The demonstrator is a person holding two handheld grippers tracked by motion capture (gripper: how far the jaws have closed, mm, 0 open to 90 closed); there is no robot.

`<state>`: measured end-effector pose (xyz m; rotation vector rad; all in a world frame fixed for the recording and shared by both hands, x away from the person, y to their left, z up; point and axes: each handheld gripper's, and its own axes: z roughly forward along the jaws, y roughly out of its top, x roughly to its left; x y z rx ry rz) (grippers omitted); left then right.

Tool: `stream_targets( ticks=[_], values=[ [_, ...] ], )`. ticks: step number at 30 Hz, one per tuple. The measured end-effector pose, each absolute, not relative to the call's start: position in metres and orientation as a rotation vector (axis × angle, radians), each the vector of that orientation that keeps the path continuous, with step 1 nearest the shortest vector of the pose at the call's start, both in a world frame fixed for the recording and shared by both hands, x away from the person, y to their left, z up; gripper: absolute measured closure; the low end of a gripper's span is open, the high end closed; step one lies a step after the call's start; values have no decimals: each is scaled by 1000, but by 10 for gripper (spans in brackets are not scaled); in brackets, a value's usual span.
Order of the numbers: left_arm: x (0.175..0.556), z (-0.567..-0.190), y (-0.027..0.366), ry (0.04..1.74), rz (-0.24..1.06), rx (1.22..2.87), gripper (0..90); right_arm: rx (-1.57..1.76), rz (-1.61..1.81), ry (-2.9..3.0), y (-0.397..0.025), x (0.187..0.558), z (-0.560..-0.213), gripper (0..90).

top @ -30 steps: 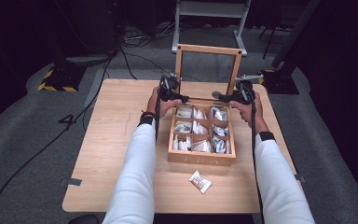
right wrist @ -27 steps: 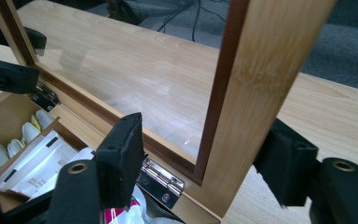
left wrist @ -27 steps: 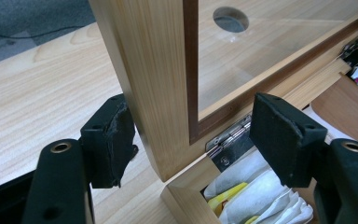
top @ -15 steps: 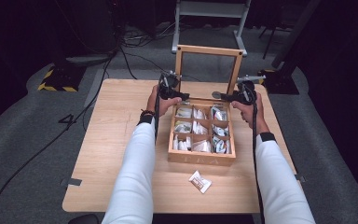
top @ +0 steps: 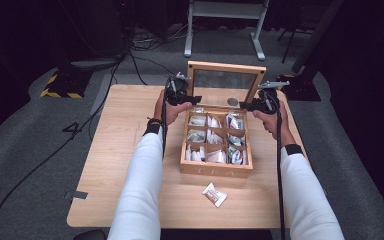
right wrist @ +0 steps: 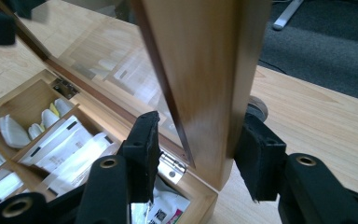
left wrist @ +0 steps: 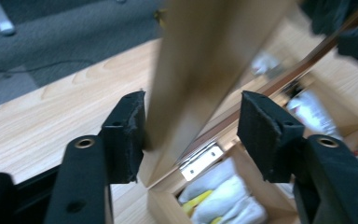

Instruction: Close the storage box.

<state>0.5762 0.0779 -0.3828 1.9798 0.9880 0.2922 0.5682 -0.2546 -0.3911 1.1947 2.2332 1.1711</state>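
Pale, smooth, matt wooden table (top: 125, 150). Light wooden box (top: 216, 170) with smooth wooden lid frame (right wrist: 200, 70) around a glossy, reflective glass pane (top: 224, 80). Shiny metal hinges (left wrist: 200, 161). Matt white paper sachets (right wrist: 70, 144) inside. Matt black, rough-textured gripper pads (left wrist: 265, 135).

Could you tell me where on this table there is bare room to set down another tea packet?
The table is bare left of the tea box, beyond the left sleeve. A narrower strip lies along the front edge, beside the loose packet. It is crowded at the lid, with both grippers beside it.
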Motion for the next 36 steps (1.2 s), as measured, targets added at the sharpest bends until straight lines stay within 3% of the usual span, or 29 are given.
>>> stream_targets(
  ticks=[13, 24, 36],
  values=[
    [558, -370, 86, 937, 354, 2005, 528, 1118, 1197, 2168, -258, 548, -381, 550],
    [537, -361, 88, 898, 443, 1980, 531, 1101, 1319, 2122, -263, 532, -370, 518],
    [516, -349, 91, 834, 427, 1987, 511, 1033, 1327, 2145, -263, 512, -359, 479]
  ],
)
